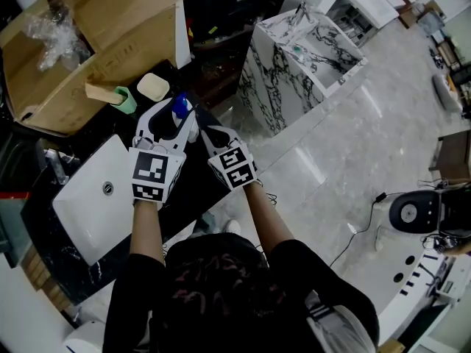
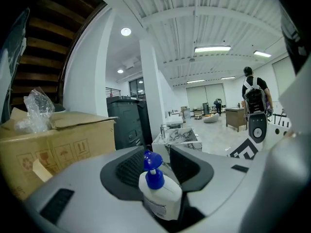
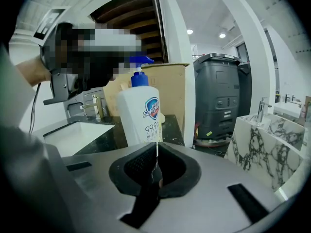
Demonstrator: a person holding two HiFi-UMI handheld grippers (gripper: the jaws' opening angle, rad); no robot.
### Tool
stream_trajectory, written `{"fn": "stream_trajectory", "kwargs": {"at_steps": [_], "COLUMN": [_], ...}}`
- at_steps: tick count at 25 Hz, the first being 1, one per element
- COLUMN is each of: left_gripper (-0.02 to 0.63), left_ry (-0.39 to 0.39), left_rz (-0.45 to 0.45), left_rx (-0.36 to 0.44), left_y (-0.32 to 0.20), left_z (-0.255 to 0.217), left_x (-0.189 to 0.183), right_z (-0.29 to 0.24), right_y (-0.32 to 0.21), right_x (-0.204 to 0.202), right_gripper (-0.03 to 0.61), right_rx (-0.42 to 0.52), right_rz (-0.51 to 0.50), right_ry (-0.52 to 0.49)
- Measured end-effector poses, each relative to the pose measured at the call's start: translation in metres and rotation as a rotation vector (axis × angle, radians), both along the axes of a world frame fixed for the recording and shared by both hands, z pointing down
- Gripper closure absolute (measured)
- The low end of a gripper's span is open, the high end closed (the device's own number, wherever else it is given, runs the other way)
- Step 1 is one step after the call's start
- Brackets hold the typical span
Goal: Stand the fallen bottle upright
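A white pump bottle (image 1: 179, 109) with a blue pump head stands upright on the black counter (image 1: 193, 186). My left gripper (image 1: 174, 114) has a jaw on each side of it; in the left gripper view the bottle (image 2: 160, 193) sits between the wide-set pads with a little gap, so the left gripper (image 2: 158, 161) is open. Just to the right, my right gripper (image 1: 208, 134) is shut on nothing. In the right gripper view the bottle (image 3: 141, 113) stands straight ahead, a short way beyond the closed right gripper (image 3: 156, 152).
A white sink (image 1: 88, 204) with a faucet (image 1: 55, 164) lies left of the bottle. Behind are a green cup (image 1: 125, 100), a cream dish (image 1: 153, 87) and an open cardboard box (image 1: 88, 43). A marble-patterned unit (image 1: 294, 57) stands past the counter's right edge.
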State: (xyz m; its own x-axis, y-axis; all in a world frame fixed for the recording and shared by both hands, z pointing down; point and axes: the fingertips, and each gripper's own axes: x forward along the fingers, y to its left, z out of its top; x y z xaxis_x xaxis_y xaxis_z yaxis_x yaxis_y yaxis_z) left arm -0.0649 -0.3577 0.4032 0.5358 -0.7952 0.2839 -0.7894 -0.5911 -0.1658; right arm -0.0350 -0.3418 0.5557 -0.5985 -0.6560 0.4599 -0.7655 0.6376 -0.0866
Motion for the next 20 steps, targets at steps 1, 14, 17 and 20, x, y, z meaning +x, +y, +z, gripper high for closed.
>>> {"fn": "stream_trajectory", "kwargs": {"at_steps": [1, 14, 17, 20], "left_gripper": [0.445, 0.434, 0.434, 0.444], "left_ry": [0.008, 0.098, 0.099, 0.117], "left_rz": [-0.004, -0.140, -0.169, -0.207], "left_rx": [0.004, 0.034, 0.046, 0.043], "left_y": [0.001, 0.021, 0.035, 0.052], "left_z": [-0.001, -0.023, -0.026, -0.024], "left_x": [-0.001, -0.040, -0.046, -0.053], "right_z": [-0.002, -0.050, -0.062, -0.075], "right_y": [0.001, 0.013, 0.020, 0.032], "right_x": [0.000, 0.031, 0.041, 0.049], "right_gripper": [0.569, 0.571, 0.571, 0.571], "right_rx": [0.006, 0.112, 0.147, 0.170], "right_rz": [0.000, 0.073, 0.087, 0.095], "right_ry": [0.000, -0.020, -0.016, -0.023]}}
